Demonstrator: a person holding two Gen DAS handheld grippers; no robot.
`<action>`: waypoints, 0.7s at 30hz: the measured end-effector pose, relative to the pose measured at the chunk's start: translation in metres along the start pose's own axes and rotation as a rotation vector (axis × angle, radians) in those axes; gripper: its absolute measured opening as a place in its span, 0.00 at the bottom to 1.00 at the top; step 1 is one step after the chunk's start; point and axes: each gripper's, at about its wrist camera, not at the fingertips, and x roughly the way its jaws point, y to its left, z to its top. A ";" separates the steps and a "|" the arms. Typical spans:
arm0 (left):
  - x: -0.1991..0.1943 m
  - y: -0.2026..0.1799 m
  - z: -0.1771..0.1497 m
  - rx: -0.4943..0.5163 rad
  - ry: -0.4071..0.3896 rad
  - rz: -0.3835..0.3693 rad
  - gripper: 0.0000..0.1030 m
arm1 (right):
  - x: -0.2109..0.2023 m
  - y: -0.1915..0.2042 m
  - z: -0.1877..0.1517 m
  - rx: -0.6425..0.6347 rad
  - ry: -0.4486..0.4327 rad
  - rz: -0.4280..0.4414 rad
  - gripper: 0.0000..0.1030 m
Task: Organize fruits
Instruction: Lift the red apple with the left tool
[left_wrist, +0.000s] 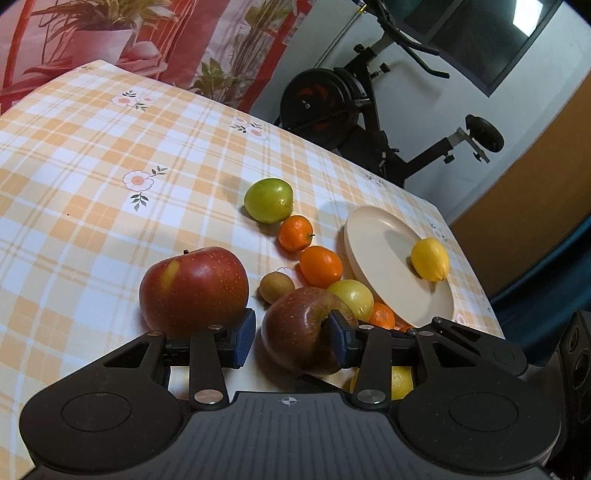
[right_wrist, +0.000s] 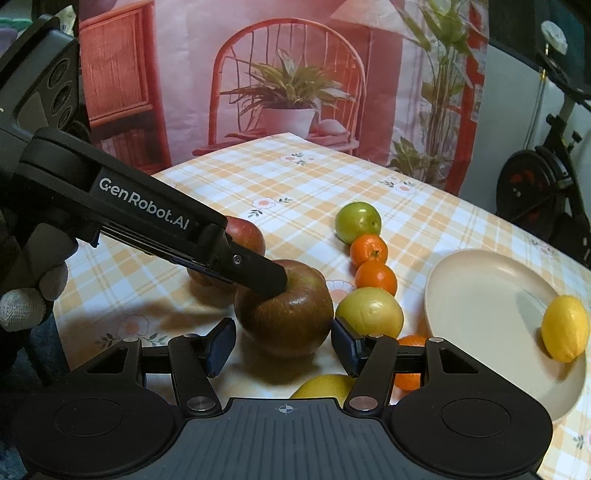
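Observation:
A brownish-red apple (left_wrist: 295, 332) (right_wrist: 284, 314) sits on the checked tablecloth. My left gripper (left_wrist: 291, 339) is open, and its right finger (right_wrist: 273, 282) rests in the apple's stem hollow while the other pad (left_wrist: 243, 339) stands clear beside a big red apple (left_wrist: 194, 291). My right gripper (right_wrist: 282, 347) is open, with its pads flanking the apple's near side. A lemon (left_wrist: 430, 264) (right_wrist: 565, 328) lies on the cream plate (left_wrist: 376, 258) (right_wrist: 480, 295). Left of the plate runs a line of a green fruit (right_wrist: 357, 221), two mandarins (right_wrist: 375, 278) and a yellow-green apple (right_wrist: 369, 312).
A kiwi (left_wrist: 276, 287) sits behind the apple. Another mandarin (left_wrist: 382, 315) and a yellow fruit (right_wrist: 325, 386) lie under the grippers. The table edge runs just right of the plate, with an exercise bike (left_wrist: 332, 107) beyond it. A gloved hand (right_wrist: 22, 306) holds the left gripper.

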 end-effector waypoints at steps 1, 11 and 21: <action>0.000 0.000 0.000 0.000 0.000 0.000 0.44 | 0.001 0.001 0.001 -0.008 0.001 -0.004 0.53; 0.000 0.005 0.001 -0.028 -0.005 -0.019 0.44 | 0.006 0.008 0.006 -0.069 0.007 -0.029 0.54; 0.004 0.010 0.002 -0.063 0.003 -0.046 0.42 | 0.012 0.015 0.008 -0.132 0.005 -0.053 0.57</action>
